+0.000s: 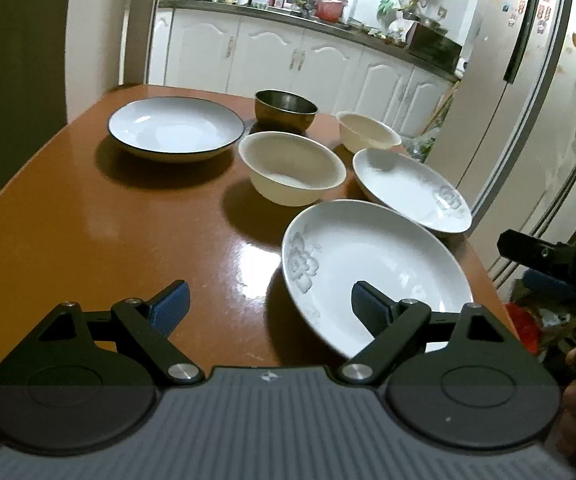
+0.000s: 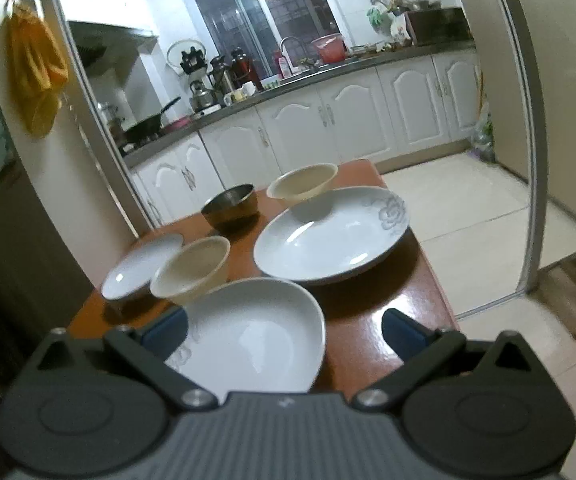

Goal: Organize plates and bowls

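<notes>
Six dishes stand on the orange-brown table [image 1: 88,220]. Nearest me is a flowered white plate [image 1: 371,272] [image 2: 256,336], with a second flowered plate [image 1: 411,188] [image 2: 331,232] behind it. A cream bowl [image 1: 291,168] [image 2: 192,268] sits mid-table. A dark-rimmed white plate [image 1: 176,128] [image 2: 140,266], a metal bowl [image 1: 286,110] [image 2: 230,208] and another cream bowl [image 1: 367,132] [image 2: 303,186] are farther back. My left gripper [image 1: 270,306] is open, its right finger over the near plate. My right gripper [image 2: 284,332] is open and empty, straddling that plate's right half from above.
The table's right edge [image 2: 435,280] drops to a tiled floor [image 2: 467,208]. A tall fridge [image 1: 527,80] stands just right of the table. White kitchen cabinets [image 1: 272,56] run along the back. Part of the other gripper [image 1: 535,252] shows at the right edge.
</notes>
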The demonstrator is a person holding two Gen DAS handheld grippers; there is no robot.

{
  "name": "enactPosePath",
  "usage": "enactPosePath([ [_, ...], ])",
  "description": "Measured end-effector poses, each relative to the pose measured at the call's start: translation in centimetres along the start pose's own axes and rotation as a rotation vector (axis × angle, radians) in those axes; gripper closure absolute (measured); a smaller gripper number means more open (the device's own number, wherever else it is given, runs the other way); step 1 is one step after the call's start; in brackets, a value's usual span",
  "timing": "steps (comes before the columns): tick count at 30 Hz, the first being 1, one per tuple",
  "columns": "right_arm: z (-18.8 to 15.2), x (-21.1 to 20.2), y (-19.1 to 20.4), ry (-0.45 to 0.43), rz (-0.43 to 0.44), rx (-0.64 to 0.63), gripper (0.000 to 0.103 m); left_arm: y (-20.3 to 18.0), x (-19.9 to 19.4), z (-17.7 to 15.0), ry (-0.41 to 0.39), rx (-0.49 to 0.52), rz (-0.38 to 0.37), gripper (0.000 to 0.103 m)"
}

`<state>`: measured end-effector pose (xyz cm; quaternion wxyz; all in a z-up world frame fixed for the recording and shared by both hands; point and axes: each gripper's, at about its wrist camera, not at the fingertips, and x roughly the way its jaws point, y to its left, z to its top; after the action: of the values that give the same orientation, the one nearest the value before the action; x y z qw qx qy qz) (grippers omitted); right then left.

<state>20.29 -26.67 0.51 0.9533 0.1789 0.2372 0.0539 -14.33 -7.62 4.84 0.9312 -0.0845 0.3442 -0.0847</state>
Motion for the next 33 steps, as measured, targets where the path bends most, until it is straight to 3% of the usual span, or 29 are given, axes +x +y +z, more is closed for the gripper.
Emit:
enactPosePath([
  [4,0.4,0.9,-0.9,0.010,0.057,0.058,0.002,0.7,0.6,0.3,-0.014,0.005,-0.036,0.000],
  [6,0.6,1.4,-1.5,0.018,0.082,0.092,0.008,0.2,1.6,0.7,-0.009,0.013,-0.049,0.004],
  [11,0.8,2.7,-2.7,0.049,0.131,0.170,0.013,1.3,3.8,1.8,0.006,0.024,-0.092,0.032],
  [14,0.6,3.3,-3.1,0.069,0.143,0.209,0.013,1.8,5.4,2.4,0.024,0.024,-0.099,0.043],
  [20,0.3,3.9,-3.2,0.108,0.145,0.226,0.012,3.8,8.8,3.9,0.052,-0.003,-0.130,0.045],
  [23,0.3,4.1,-3.3,0.123,0.161,0.226,0.011,4.4,10.0,4.7,0.064,-0.004,-0.143,0.052],
  [33,0.3,4.8,-2.3,0.142,0.185,0.199,0.007,6.5,13.3,7.0,0.068,0.024,-0.189,0.053],
])
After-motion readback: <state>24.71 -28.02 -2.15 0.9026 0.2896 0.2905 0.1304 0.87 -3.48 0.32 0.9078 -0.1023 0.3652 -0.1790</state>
